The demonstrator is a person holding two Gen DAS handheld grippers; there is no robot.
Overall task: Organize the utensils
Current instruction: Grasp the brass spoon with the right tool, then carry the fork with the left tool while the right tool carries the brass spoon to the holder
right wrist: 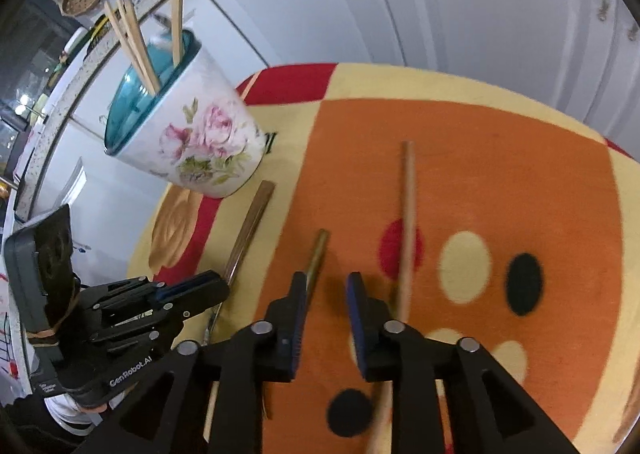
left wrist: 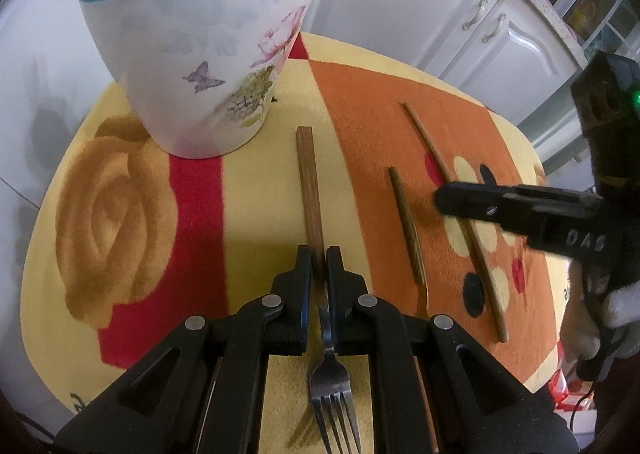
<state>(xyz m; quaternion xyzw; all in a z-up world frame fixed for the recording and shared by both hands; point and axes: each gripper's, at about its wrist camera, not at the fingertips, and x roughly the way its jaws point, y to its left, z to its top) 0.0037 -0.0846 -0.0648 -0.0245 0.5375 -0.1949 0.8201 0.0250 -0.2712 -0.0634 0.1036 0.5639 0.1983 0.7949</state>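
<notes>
Down on the mat (left wrist: 256,190), the fork (left wrist: 320,318) lies flat with its brown handle pointing at the cup (left wrist: 192,66). Its thin neck is pinched by the left hand-held gripper (left wrist: 319,266). Beside it lie a short stick (right wrist: 316,258) and a long chopstick (right wrist: 407,214). Over them, the right hand-held gripper (right wrist: 326,286) has its fingers a little apart, with nothing between them. More chopsticks (right wrist: 132,42) stand in the cup.
</notes>
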